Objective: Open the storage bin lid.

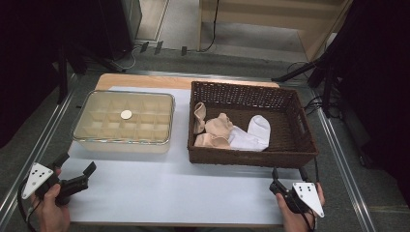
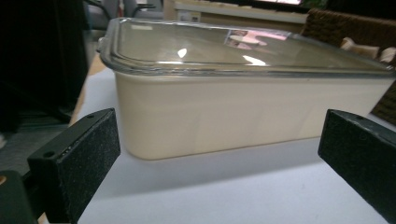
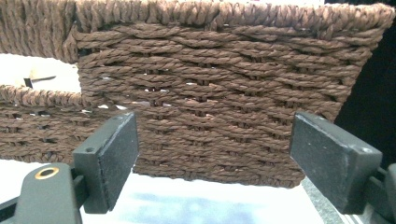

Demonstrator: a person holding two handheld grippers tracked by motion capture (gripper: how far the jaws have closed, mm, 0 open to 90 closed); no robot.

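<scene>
**Both grippers idle, box and basket untouched**

Your left gripper (image 1: 77,166) sits at the near left of the table (image 1: 159,193), fingers (image 2: 88,158) wide apart, nothing between them. It points at the box (image 1: 123,140), which lies just ahead of the fingertips, not touching. In the left gripper view the box's near wall spans the gap between your fingers, so you look lined up on that box, probably to deal with the clear lid (image 1: 96,96), which is on. The box's long axis runs left-right across the table, crosswise to your left fingers; its short end is nearest the left finger.

Your right gripper (image 1: 287,173) rests at the near right, fingers (image 3: 112,154) apart and empty. The basket (image 1: 251,157) stands just beyond the fingertips, wall facing you, near but apart. Its long axis also runs left-right, parallel to the box, the two side by side with a small gap.

Socks (image 1: 232,133) lie in the basket's left half, white ones and beige ones, bunched; the white one points up and away from your right fingers. A round knob (image 1: 126,114) sits on the lid's middle, well ahead of your left fingers.
</scene>
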